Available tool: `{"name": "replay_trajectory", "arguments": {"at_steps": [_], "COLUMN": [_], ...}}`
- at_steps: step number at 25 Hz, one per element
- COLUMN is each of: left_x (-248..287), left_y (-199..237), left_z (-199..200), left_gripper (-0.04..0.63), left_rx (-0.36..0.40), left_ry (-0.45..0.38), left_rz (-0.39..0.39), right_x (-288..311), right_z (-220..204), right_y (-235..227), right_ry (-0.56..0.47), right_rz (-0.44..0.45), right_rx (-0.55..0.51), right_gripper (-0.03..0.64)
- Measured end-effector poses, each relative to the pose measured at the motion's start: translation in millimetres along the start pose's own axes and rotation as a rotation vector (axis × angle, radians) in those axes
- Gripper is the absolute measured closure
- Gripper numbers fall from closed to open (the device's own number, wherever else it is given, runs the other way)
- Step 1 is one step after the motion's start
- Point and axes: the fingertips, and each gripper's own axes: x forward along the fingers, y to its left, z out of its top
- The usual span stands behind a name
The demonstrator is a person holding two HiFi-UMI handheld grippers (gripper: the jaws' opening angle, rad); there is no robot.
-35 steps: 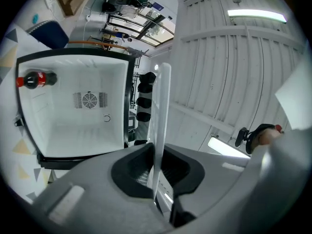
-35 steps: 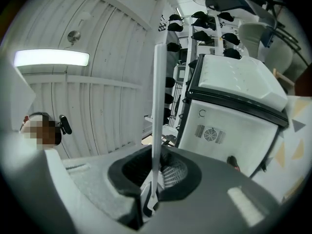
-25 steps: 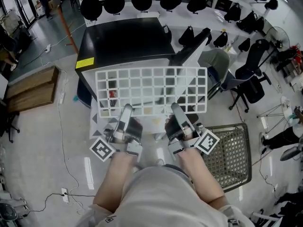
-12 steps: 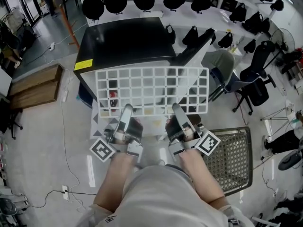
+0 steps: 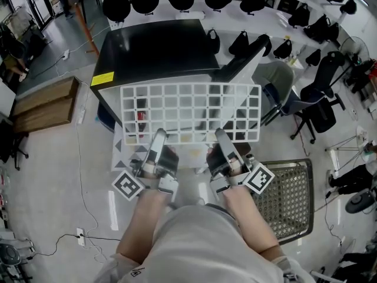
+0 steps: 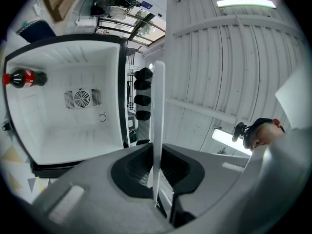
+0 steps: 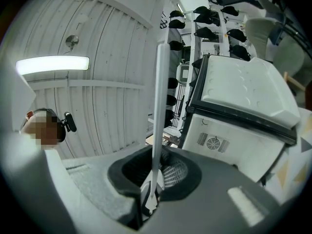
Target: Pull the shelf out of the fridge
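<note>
Shelf [image 5: 189, 112], white grid, is out of the fridge [image 5: 156, 52] and held roughly level in the air above its open front. Left gripper [image 5: 158, 135] and right gripper [image 5: 221, 134] each grip the near edge, well apart. In both gripper views the shelf shows edge-on as a thin white strip running down between the jaws, which stand narrow and pinch it. The fridge is black outside and white inside, with its door [image 5: 238, 61] swung open. A yellow label [image 5: 103, 78] sits on the top front corner, its print too small to read. A cola bottle [image 6: 22, 78] with a red label lies inside; the white script is not legible. A round fan vent [image 6: 82, 99] sits in the back wall. Each gripper's cube carries a black-and-white square marker [image 5: 128, 186], with no text. A wire basket [image 5: 288, 196] stands on the floor to the right.
</note>
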Motion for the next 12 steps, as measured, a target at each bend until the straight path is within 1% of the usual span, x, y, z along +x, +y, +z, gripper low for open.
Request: {"name": "replay_trajectory", "arguments": {"at_steps": [12], "left_x": [-5.7], "left_y": [6.8], "left_z": [0.7], "left_gripper": [0.566], "left_rx": [-0.007], "left_ry": [-0.003], "left_rz": [0.019], "right_x": [-2.9], "right_z": [-5.7], "right_y": [-8.1], "right_ry": [-0.002], "right_rz": [-0.018], "right_rx": [0.023], "right_gripper": [0.586]}}
